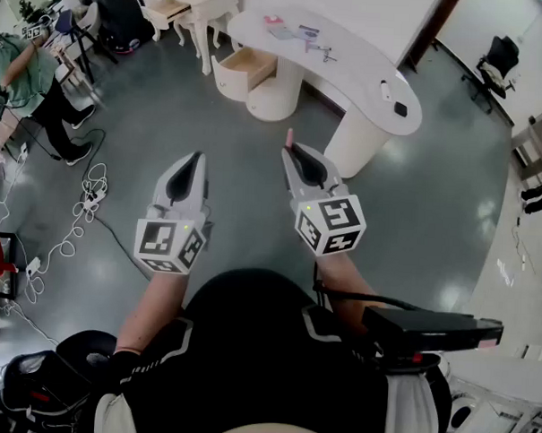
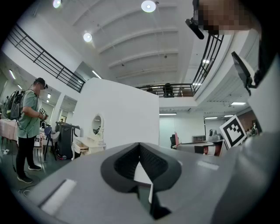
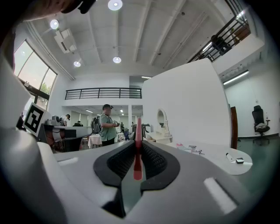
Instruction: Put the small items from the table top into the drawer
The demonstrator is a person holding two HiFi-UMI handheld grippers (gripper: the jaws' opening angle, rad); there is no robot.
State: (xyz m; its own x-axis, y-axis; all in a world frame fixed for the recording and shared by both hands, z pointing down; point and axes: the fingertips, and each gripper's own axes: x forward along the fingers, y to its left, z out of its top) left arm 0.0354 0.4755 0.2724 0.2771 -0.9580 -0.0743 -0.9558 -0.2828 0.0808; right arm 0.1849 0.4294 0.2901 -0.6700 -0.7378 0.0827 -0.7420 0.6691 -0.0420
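There are two grippers, the left gripper [image 1: 198, 158] and the right gripper [image 1: 291, 151], and one red stick [image 3: 137, 151]. One white table [image 1: 349, 75] has one open drawer [image 1: 251, 67], and at its right end lie one white item [image 1: 385, 90] and one black item [image 1: 400, 108]. One person [image 1: 24, 70] stands far left.
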